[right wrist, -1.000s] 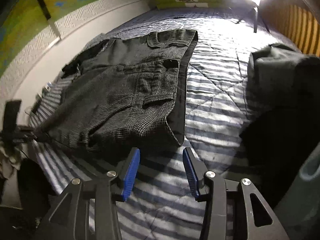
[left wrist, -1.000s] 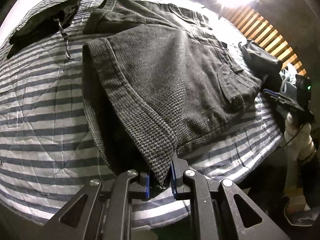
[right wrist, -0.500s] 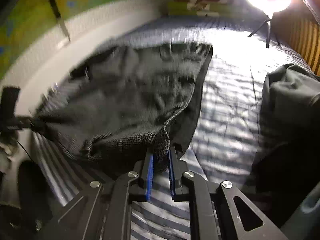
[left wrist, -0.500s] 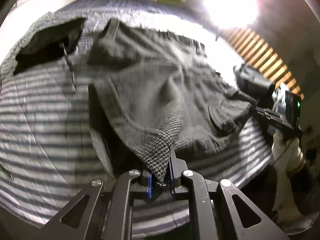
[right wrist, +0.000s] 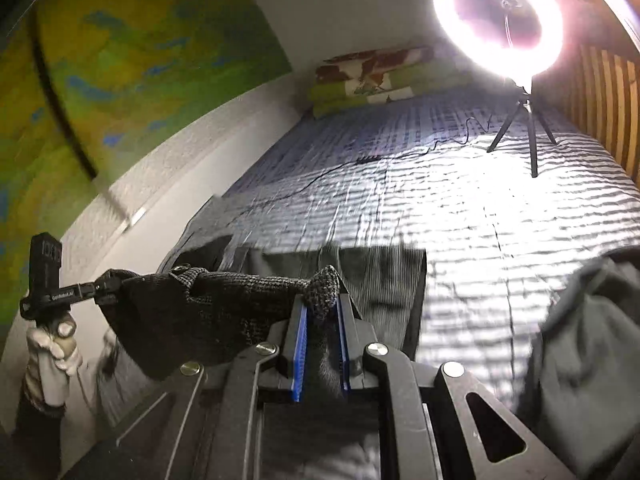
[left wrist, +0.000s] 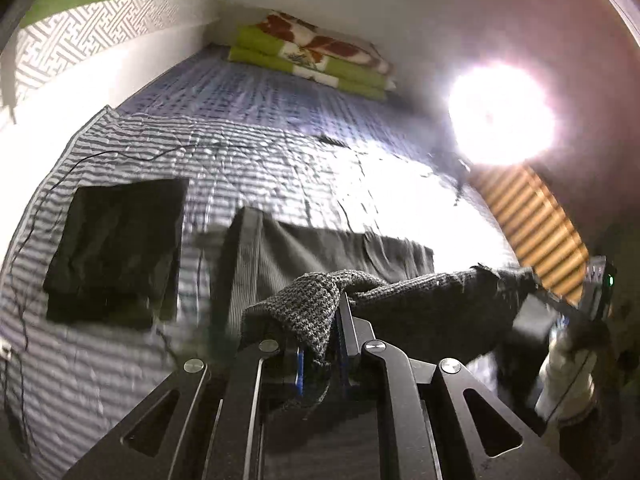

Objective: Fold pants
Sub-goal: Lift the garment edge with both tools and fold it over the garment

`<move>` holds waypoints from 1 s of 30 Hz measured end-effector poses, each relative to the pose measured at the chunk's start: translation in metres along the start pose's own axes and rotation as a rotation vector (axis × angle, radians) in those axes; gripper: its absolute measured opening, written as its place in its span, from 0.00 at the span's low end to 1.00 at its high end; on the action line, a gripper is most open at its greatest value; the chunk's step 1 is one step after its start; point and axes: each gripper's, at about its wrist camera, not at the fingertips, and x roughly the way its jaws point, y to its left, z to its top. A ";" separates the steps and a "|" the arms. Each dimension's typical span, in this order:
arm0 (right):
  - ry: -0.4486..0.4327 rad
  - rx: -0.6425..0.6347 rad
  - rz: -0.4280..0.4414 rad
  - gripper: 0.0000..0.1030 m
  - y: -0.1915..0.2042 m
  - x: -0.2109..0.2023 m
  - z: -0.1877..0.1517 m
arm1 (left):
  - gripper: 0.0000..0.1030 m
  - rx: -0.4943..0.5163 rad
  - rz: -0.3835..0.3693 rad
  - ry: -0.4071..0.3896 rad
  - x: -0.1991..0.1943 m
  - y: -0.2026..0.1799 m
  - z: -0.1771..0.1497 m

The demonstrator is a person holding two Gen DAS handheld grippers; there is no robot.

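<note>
The dark grey houndstooth pants hang lifted off the striped bed, stretched between both grippers. My left gripper is shut on one corner of the hem, which bunches over its fingers. My right gripper is shut on the other corner of the pants. In the right wrist view the left gripper shows at the far left, held by a white-gloved hand. In the left wrist view the right gripper shows at the far right. The pants' far end still lies on the bed.
A folded black garment lies on the striped quilt to the left. A dark grey pile of clothes sits at the right. A ring light on a tripod stands on the bed; its cable crosses the quilt. Folded blankets lie by the far wall.
The right gripper went from open to shut on the pants' near corner. Both grippers then rose, lifting the near end of the pants off the bed.
</note>
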 end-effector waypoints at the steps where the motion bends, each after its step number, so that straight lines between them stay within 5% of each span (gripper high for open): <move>1: 0.002 0.008 -0.016 0.11 -0.002 0.013 0.011 | 0.11 -0.004 0.011 0.002 0.011 0.003 0.012; 9: 0.081 0.090 -0.121 0.10 -0.036 0.121 0.062 | 0.11 -0.080 0.057 0.079 0.132 0.046 0.083; 20: 0.148 0.076 -0.231 0.10 -0.070 0.201 0.078 | 0.11 -0.174 0.059 0.119 0.248 0.088 0.103; 25: 0.215 0.080 -0.261 0.24 -0.084 0.221 0.083 | 0.14 -0.273 0.080 0.145 0.277 0.102 0.112; 28: 0.212 0.117 -0.245 0.25 -0.096 0.207 0.081 | 0.27 -0.268 0.063 0.145 0.276 0.101 0.115; 30: 0.208 0.123 -0.235 0.26 -0.098 0.193 0.074 | 0.44 -0.236 0.073 0.124 0.263 0.097 0.116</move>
